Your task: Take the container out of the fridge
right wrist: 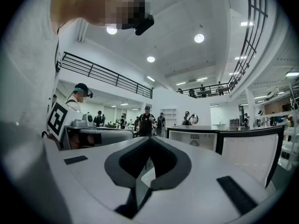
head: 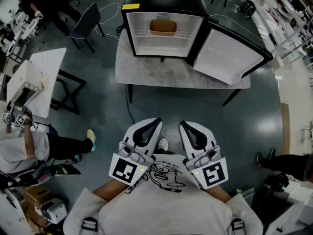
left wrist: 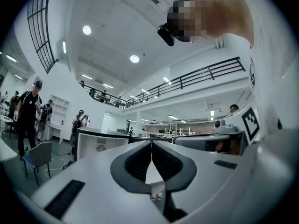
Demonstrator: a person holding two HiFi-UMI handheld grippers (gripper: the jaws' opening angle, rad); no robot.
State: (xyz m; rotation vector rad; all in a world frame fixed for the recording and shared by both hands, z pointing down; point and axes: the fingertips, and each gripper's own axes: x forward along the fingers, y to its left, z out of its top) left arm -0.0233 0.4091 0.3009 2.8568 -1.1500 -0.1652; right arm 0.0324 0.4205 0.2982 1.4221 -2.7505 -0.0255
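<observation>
A small black fridge point(head: 162, 4) stands on a grey table point(head: 166, 75) ahead of me, its door point(head: 230, 55) swung open to the right. Inside, on the white floor of the fridge, sits a brown container point(head: 163, 27). My left gripper point(head: 155, 123) and right gripper point(head: 183, 126) are held close to my chest, well short of the table, both shut with nothing between the jaws. In the left gripper view the fridge point(left wrist: 100, 146) shows low and far; in the right gripper view the fridge point(right wrist: 196, 139) and its door point(right wrist: 252, 150) show beyond the shut jaws.
A white table point(head: 46, 77) and a dark chair point(head: 88, 23) stand to the left. People work at benches at the left edge point(head: 24, 141) and lower right point(head: 288, 163). Cables point(head: 129, 109) trail on the dark floor in front of the grey table.
</observation>
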